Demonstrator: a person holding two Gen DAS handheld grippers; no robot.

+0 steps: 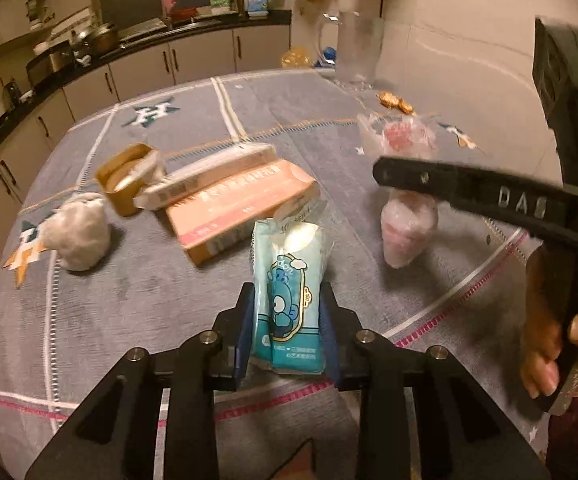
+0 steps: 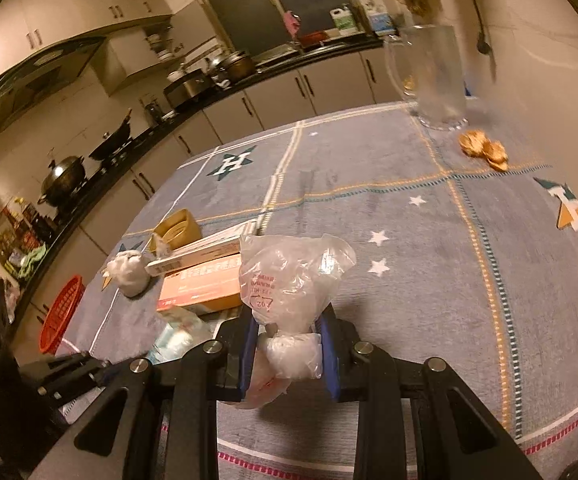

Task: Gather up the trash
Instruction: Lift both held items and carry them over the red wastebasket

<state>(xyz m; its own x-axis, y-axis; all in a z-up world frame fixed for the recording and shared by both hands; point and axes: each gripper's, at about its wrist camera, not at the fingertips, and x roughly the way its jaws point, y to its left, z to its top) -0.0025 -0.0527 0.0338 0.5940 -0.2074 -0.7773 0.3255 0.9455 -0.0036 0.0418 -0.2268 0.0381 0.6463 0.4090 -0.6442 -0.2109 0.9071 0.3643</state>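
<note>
On the grey tablecloth (image 1: 137,304), taking the pink box (image 1: 241,212) as the landmark and going left to right: the red basket (image 2: 62,314) shows off the table's left edge, well apart from the box. A crumpled white wad (image 1: 77,232) lies near the box's left end. Just behind it sits a small brown box (image 1: 127,178), open, with white paper inside. A long white carton (image 1: 209,176) rests along the pink box's far edge, touching it. The pink box carries printed lines too blurred to read.

The left gripper (image 1: 289,320) is closed narrow on a teal tissue pack (image 1: 289,300), just in front of the box's right end; the pack stands upright between the blue pads and bears a blue cartoon figure and letters that look like "don". Smaller print at its foot is unreadable.

Right of the box, the right gripper (image 2: 289,344) is clamped narrow on a clear plastic bag (image 2: 289,276), pinched at its neck, with a bunched lump below the pads. Red print on the bag includes a recycling triangle with "02", seen reversed. In the left wrist view this gripper's finger reads "DAS", and a hand (image 1: 545,320) holds its handle.

Far right and behind the box, near the table's back edge, stand a clear jug (image 2: 437,80) and 2 or 3 brown snack pieces (image 2: 485,152). The cloth shows "H" star emblems. The stretch from the box to the right edge lies bare.
</note>
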